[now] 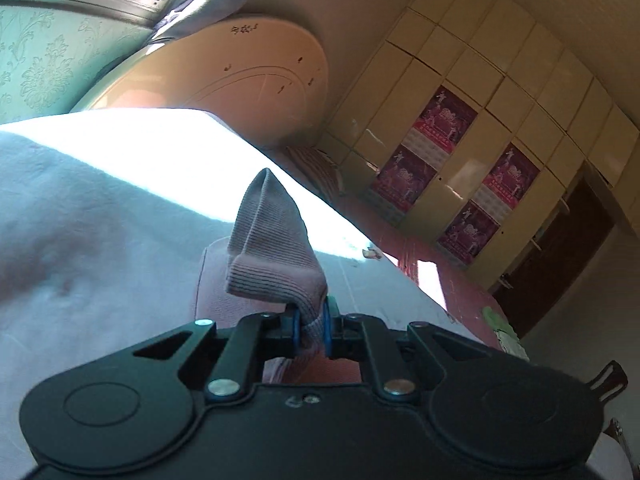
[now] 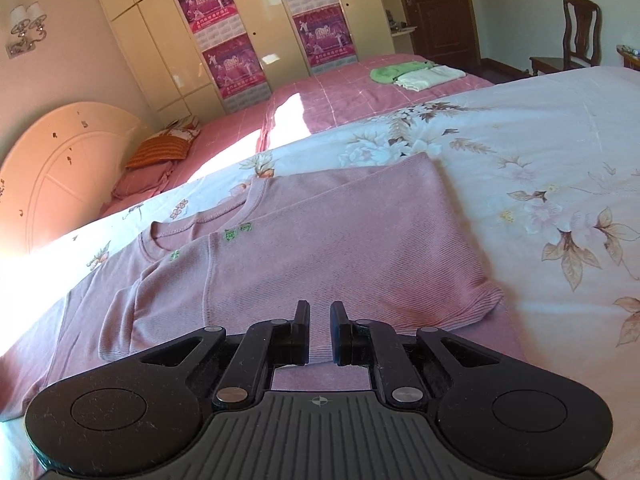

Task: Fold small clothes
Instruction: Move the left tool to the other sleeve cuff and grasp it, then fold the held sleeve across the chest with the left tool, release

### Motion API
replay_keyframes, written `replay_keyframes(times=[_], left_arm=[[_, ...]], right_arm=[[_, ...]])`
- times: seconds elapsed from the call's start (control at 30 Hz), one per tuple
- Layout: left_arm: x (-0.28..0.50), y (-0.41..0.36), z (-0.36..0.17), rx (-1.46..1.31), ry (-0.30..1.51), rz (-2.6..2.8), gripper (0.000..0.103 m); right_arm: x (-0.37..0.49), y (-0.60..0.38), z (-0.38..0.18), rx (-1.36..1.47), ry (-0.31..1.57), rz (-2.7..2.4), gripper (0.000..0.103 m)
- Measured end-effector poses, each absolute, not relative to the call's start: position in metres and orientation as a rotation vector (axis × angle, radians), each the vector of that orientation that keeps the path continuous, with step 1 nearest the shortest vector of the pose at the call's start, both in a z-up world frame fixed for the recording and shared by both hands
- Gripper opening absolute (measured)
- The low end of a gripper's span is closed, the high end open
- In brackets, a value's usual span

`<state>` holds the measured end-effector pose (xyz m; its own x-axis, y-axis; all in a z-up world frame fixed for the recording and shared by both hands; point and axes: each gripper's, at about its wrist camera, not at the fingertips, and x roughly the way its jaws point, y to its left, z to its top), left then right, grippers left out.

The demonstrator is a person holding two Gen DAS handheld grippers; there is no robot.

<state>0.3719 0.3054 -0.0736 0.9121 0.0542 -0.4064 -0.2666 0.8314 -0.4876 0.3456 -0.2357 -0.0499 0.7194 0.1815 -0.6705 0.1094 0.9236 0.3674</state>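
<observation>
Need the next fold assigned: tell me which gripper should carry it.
Left. The left gripper already pinches an edge of the pink shirt, lifted. The right gripper hovers over it, jaws apart, holding nothing.

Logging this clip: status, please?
Left gripper shut on pink shirt fabric, lifted. Right gripper open, low over the shirt's near edge. Shirt partly folded on floral bedsheet. Nothing in the way.

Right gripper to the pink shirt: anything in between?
Nothing visible. The right gripper hangs over the pink shirt, jaws apart and empty, only shirt fabric showing between and ahead of them. The left gripper already pinches a ribbed fold.
</observation>
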Motion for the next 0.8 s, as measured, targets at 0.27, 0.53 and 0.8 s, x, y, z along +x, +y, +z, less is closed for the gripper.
replay_keyframes(times=[0.27,0.53,0.8], left_arm=[[0.426,0.117,-0.053,-0.426,0.41,-0.146,0.009],[0.457,-0.024,-0.1,-0.238,0.563,-0.277,0.009],[0.467,-0.086,-0.153,0.022,0.709,-0.373,0.067]], right_arm=[[0.335,-0.275,-0.053,0.441,0.755,0.045,0.01],[0.332,-0.313,-0.055,0.498,0.749,0.05,0.01],[0.338,-0.319,-0.056,0.569,0.774,0.137,0.01]])
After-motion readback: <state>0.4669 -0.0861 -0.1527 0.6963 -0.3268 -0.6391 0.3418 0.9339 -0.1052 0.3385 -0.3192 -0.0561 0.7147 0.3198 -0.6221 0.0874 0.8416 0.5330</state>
